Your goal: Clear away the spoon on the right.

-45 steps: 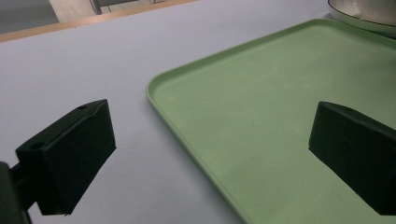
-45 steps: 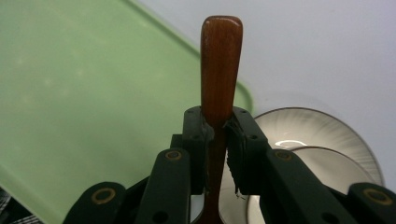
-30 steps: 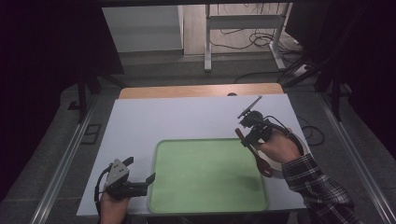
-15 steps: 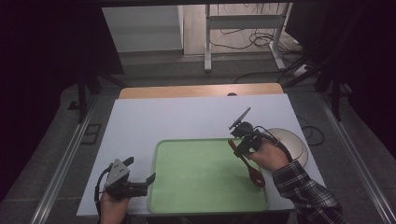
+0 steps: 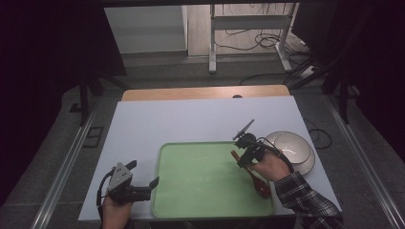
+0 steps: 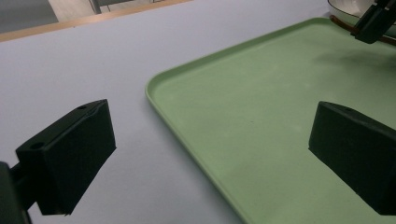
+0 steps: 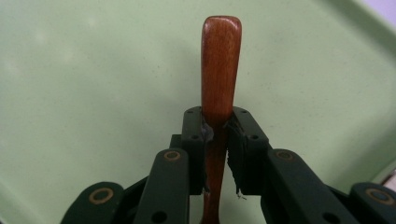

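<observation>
The left gripper (image 6: 210, 154) has its two black jaws wide apart, one at 8 o'clock above the white table (image 6: 84, 60), the other at 4 o'clock above the green tray (image 6: 261, 102). At 1 o'clock the other gripper (image 6: 376, 21) is near a white bowl (image 6: 343, 5).

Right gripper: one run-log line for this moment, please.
right gripper: shut on wooden spoon | over green tray | left gripper: open, beside tray | bowl: right of tray
</observation>
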The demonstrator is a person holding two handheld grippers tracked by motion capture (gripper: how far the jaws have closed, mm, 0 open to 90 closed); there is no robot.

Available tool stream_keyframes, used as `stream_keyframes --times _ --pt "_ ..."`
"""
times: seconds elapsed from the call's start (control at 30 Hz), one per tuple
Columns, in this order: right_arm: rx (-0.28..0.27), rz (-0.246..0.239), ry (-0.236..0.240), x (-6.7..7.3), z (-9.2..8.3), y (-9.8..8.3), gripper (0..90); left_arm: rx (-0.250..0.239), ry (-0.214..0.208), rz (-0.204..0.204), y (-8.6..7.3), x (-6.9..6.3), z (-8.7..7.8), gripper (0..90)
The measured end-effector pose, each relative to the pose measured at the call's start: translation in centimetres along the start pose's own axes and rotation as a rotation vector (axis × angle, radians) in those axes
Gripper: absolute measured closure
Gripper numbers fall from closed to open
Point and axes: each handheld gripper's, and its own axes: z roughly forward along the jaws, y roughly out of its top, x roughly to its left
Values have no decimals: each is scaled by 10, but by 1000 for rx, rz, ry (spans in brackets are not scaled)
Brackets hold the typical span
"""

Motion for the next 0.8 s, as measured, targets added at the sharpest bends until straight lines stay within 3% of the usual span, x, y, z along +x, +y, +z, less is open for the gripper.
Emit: stream_keyframes --times 0.13,0.3,0.4,0.5,0.53,0.6,0.67,0.8 --pt "-40 -16 -18 0 -2 -5 674 0 1 0 0 0 0 2" --pt "-100 -56 -29 1 -8 -9 669 1 2 1 0 0 0 2" --pt "-160 -112 -32 5 -9 -16 734 1 2 1 0 0 0 2" --pt "-180 -121 -29 7 -7 -18 778 1 2 1 0 0 0 2" --pt "-210 -139 -28 9 -5 -21 833 1 2 1 0 0 0 2" --pt "-225 -143 -25 10 -4 -22 852 1 2 2 0 0 0 2" --pt "-288 -151 -12 14 -3 -26 900 2 2 2 0 0 0 2" --pt "-323 -157 -11 17 2 -30 900 1 3 3 0 0 0 3"
